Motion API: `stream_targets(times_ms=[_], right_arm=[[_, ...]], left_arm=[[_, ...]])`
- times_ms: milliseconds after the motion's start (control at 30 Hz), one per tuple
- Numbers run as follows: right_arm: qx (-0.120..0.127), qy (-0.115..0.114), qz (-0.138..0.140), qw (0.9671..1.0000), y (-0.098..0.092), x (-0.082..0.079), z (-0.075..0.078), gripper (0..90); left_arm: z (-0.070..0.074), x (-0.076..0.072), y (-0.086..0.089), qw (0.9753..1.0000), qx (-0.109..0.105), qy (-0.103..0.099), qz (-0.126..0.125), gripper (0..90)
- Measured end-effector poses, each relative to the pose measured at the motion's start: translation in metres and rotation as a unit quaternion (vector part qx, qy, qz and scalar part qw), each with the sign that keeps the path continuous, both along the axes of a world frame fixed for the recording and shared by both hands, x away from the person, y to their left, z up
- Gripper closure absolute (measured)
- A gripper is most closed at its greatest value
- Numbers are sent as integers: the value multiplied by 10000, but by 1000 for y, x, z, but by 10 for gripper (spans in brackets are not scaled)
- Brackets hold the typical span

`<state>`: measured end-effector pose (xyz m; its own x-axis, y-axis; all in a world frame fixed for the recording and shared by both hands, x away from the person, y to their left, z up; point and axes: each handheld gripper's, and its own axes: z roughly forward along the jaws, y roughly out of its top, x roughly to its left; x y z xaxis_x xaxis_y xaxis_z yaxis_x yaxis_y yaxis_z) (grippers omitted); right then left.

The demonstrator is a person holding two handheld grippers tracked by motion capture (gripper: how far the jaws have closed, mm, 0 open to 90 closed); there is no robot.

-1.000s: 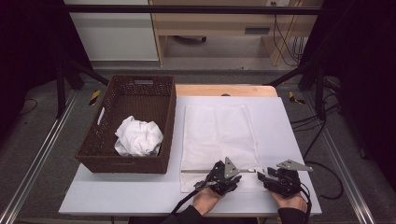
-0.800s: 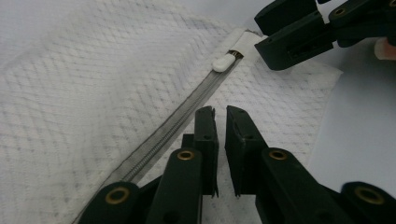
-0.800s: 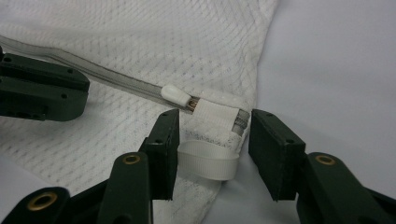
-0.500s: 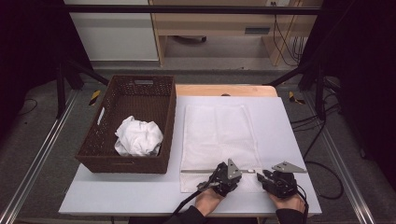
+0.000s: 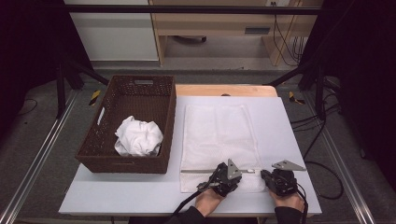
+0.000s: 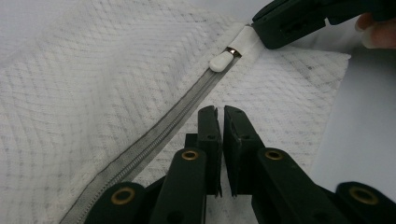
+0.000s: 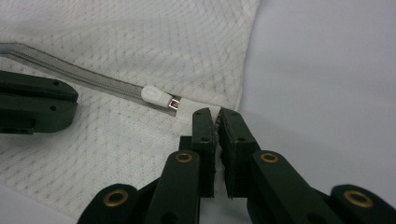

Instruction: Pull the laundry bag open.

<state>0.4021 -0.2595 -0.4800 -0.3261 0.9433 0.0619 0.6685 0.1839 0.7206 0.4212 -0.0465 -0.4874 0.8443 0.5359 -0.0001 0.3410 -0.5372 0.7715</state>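
Tools pinch the mesh bag's near end by its zipper

Basket (image 5: 154,100) of brown wicker stands just left of the white mesh bag (image 5: 217,135), the landmark here, and holds a crumpled white cloth (image 5: 138,136). The bag lies flat on the white surface (image 5: 116,193), its grey zipper (image 5: 201,171) running across its near end. No object stands between the tools and the bag.

The left tool (image 5: 223,175) sits on the bag's near end, just on the near side of the zipper, with its jaws drawn narrow; the left gripper view (image 6: 219,116) shows them pressed to the mesh, but whether fabric is caught between them cannot be told. The white zipper pull (image 7: 156,97) lies between the two tools. The right tool (image 5: 266,175) is at the bag's near right corner, its jaws closed on the white tab at the zipper's end (image 7: 215,115).

Against half a second ago, the left tool has barely shifted; the right tool has edged slightly leftward toward the bag. Basket, cloth and bag lie as before.
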Motion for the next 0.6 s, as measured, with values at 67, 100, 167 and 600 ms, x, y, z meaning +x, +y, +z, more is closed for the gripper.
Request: stream_targets(times_ms=[67, 100, 167, 600], right_arm=[[76, -8, 38, 10000, -1, 0, 1, 860], [135, -8, 8, 9999, -2, 0, 2, 862], [343, -32, 105, 9994, -5, 0, 5, 867], [620, -345, 385, 9967, -3, 4, 30, 871]], left_arm=[[0, 0, 0, 10000, 8, -9, -6, 824], [0, -1, 1, 10000, -4, 4, -20, 814], [0, 0, 1, 10000, -6, -7, 12, 786], [13, -19, -2, 9989, -340, -179, -283, 510]])
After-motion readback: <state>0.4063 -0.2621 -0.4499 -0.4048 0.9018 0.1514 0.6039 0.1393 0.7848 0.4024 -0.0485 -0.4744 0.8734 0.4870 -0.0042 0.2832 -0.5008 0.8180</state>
